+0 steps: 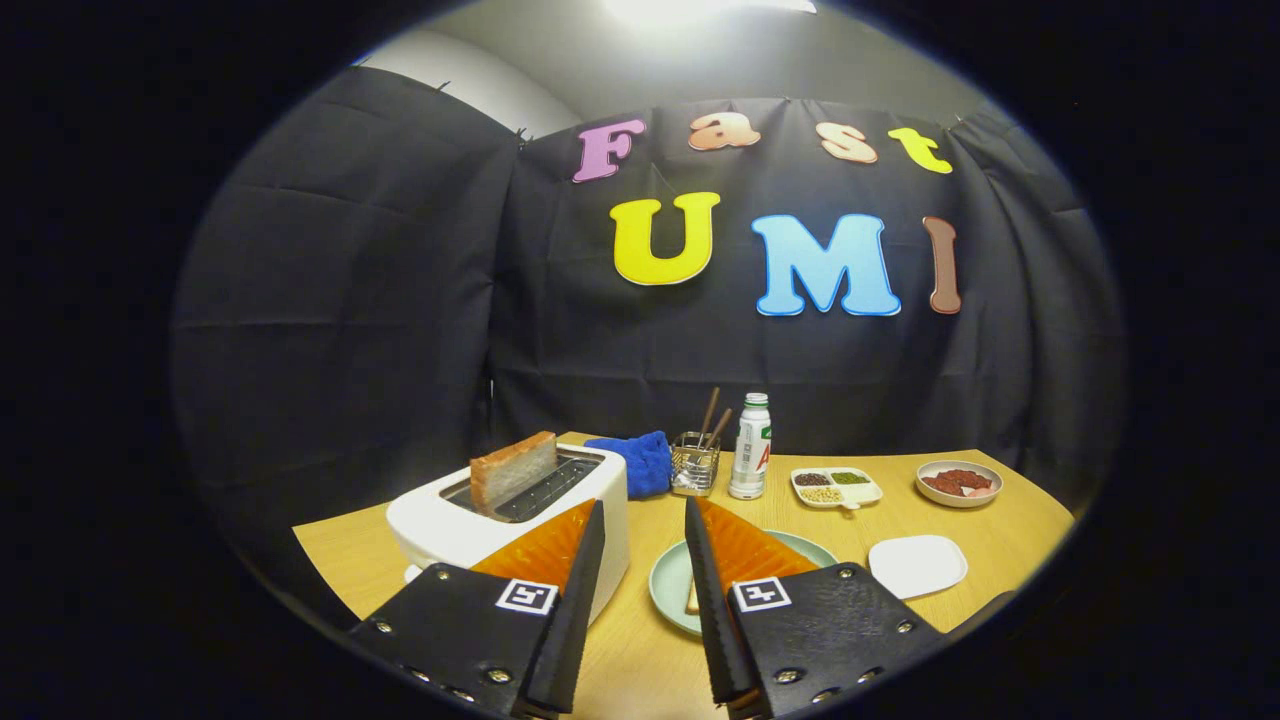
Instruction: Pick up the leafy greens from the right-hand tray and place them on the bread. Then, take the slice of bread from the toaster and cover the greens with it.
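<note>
Above the near table edge, I am holding my gripper (644,503) spread, pinching nothing. The bread slice (513,470) is standing in the toaster (440,525) beyond my left finger. When taking it, I am favouring squeezing its flat faces and lifting straight up.

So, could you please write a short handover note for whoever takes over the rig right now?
Gripper: open, holding nothing, fingers pointing between the toaster and the green plate.
Bread slice: upright in the toaster's slot, beyond the left finger.
Green plate: mostly hidden behind the right finger; the white tray lies to its right.
Done: cannot tell whether greens are on the plate.
Left: check that, then cover with the toaster slice.
</note>
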### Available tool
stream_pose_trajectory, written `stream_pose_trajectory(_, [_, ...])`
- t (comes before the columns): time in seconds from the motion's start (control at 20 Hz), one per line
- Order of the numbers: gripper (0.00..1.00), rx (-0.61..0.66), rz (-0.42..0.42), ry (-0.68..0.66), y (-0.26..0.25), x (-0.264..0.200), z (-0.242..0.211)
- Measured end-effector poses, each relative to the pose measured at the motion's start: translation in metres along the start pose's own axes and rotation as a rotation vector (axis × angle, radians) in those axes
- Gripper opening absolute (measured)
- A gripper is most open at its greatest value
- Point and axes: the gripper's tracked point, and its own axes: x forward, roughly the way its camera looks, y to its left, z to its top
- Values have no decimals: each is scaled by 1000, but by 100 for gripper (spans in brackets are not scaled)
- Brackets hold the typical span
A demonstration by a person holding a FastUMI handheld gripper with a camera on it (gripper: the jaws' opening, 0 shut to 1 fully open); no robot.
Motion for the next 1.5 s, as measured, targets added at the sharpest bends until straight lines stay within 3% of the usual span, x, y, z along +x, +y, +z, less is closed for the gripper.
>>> stream_pose_trajectory(0.3, [49, 23, 79, 17, 63, 6, 8])
stream_pose_trajectory(0.55, [49, -23, 92, 23, 96, 20, 6])
stream_pose_trajectory(0.8, [49, -23, 70, 98, 111, 40, -9])
stream_pose_trajectory(1.3, [48, -32, -34, 108, 103, 73, -2])
stream_pose_trajectory(1.4, [22, -28, -19, 101, 107, 78, -7])
stream_pose_trajectory(1.45, [23, -31, -13, 105, 111, 75, 1])
stream_pose_trajectory(1.5, [11, -15, 2, 100, 111, 86, -12])
